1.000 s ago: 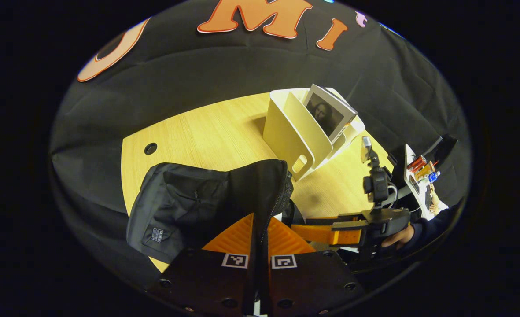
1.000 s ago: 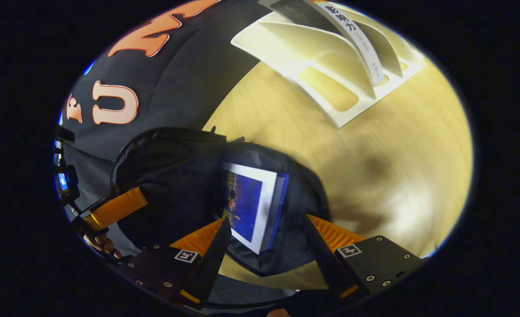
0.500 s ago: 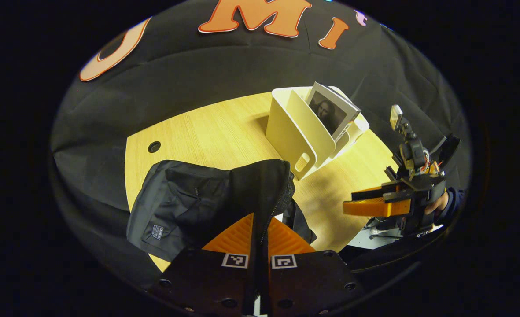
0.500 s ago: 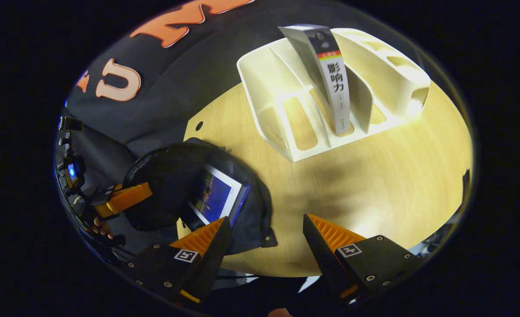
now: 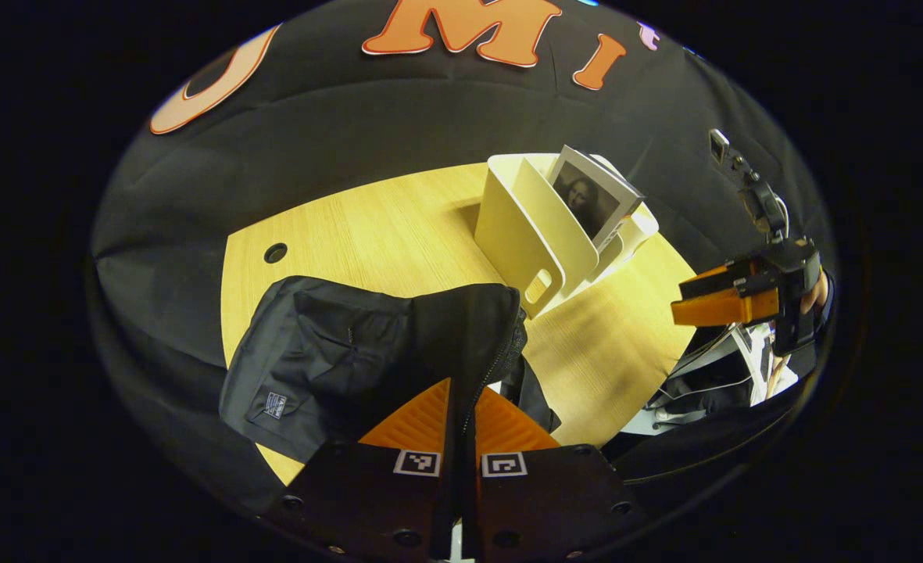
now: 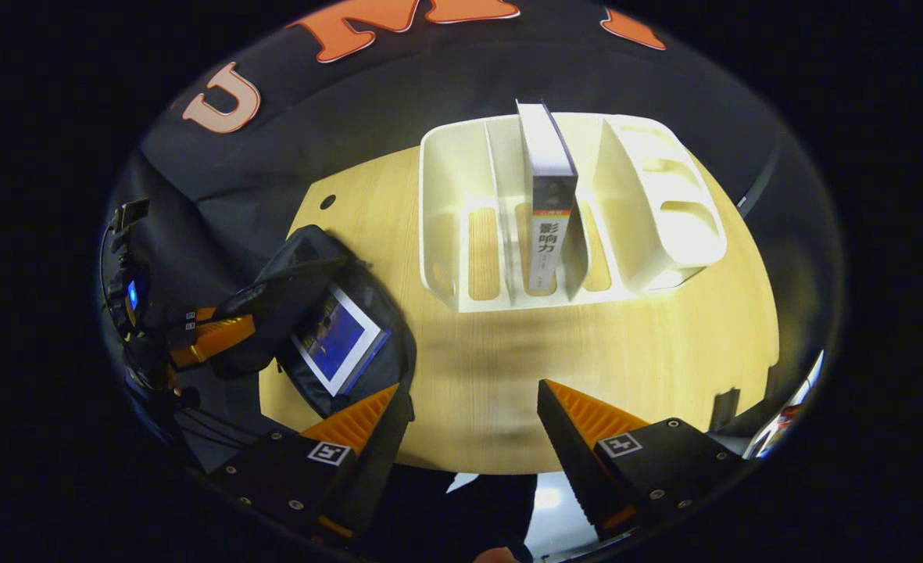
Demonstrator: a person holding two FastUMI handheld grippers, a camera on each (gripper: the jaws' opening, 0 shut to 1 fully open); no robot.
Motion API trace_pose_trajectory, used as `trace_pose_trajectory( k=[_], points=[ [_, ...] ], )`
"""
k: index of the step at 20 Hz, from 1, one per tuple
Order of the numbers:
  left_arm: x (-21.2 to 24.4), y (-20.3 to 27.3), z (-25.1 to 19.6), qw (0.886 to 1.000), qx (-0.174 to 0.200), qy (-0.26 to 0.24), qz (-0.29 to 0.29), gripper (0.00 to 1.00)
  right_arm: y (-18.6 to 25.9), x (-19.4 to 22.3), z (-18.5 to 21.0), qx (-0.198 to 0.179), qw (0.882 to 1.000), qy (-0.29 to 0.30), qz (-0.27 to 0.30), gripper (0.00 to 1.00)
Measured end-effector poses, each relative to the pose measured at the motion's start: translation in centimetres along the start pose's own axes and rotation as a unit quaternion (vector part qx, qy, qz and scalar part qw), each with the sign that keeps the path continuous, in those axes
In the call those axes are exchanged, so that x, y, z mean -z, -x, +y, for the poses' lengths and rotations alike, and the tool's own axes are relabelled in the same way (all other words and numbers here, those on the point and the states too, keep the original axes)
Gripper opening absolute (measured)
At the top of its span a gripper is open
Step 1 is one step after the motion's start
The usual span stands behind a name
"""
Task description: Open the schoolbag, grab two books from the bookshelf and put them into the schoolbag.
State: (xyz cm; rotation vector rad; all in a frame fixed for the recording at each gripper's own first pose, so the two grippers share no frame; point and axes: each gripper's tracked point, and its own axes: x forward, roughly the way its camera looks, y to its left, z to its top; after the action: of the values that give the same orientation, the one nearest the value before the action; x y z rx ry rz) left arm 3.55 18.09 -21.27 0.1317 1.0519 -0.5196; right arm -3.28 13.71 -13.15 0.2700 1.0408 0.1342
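My left gripper (image 5: pixel 461 407) pinches the soft black schoolbag (image 5: pixel 336 360) flap on the wooden table (image 6: pixel 586 344), blue book (image 6: pixel 336 338) inside. My right gripper (image 6: pixel 469 414), fingers wide and empty, has pulled back to face the smooth white bookshelf (image 6: pixel 664 227), where the remaining book (image 6: pixel 547 203) stands upright.

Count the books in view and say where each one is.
2. One book lies inside the open schoolbag; the other book stands upright in a middle slot of the bookshelf. More could be hidden deeper inside the bag.
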Motion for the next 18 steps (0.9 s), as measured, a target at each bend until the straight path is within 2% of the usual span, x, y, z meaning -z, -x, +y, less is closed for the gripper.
trace_pose_trajectory(
  k=[8,12,14,18],
  points=[
    [0.6,-0.3,0.0,1.0,-0.007,0.024,-0.001,0.05,3.4,-7.8,-4.0,0.035,0.999,0.022,-0.006,0.99],
    [0.9,-0.4,0.0,0.999,-0.015,0.038,0.002,0.05,3.7,-10.7,-4.1,0.036,0.999,0.035,0.007,0.99],
    [0.9,-0.5,0.0,0.999,-0.017,0.037,0.003,0.05,3.9,-11.9,-3.3,0.018,0.998,0.049,0.019,0.99],
    [0.9,-0.5,0.0,0.999,-0.021,0.047,0.006,0.05,3.3,-15.3,-3.8,0.025,0.998,0.056,0.024,0.99]
  ],
)
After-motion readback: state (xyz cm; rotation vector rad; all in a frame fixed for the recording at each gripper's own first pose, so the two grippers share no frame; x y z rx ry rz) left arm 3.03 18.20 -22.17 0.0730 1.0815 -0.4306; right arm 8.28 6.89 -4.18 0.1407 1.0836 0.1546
